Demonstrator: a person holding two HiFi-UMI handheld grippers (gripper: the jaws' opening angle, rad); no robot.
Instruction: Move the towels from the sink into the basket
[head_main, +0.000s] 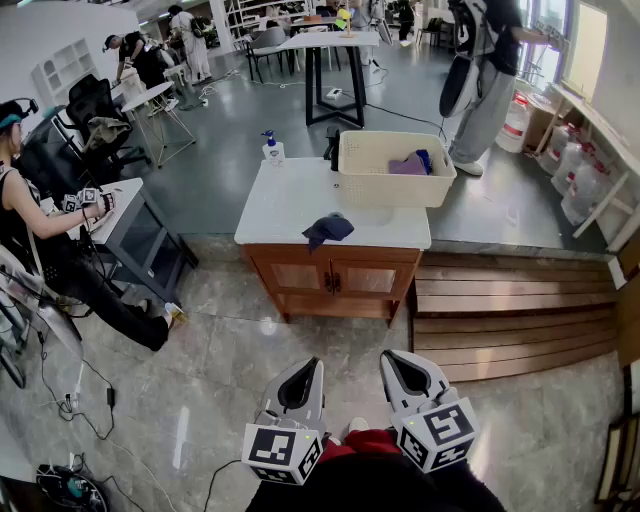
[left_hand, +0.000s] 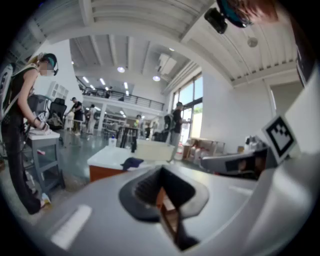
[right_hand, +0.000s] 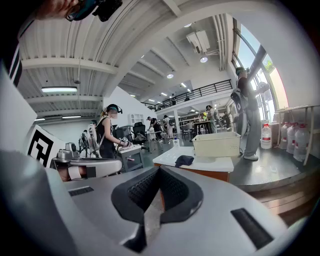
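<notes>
The left gripper (head_main: 304, 368) and right gripper (head_main: 397, 360) are both closed and empty, held low, probably because nothing is within reach. A dark towel (head_main: 328, 229) lies well ahead on the counter (head_main: 285, 200). The basket (head_main: 385, 188) stands just beyond it.

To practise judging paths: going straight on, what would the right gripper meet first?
Nothing close: the right gripper has free space ahead, then probably the wooden cabinet, though depth is unclear.

One white-topped wooden desk (head_main: 290, 215). One cream perforated plastic basket (head_main: 395, 188). Three towels: one dark navy towel (head_main: 328, 230), one purple towel (head_main: 407, 165), one blue towel (head_main: 425, 158). One clear pump bottle (head_main: 272, 150). Two grey tools: left tool (head_main: 308, 368), right tool (head_main: 392, 362).
</notes>
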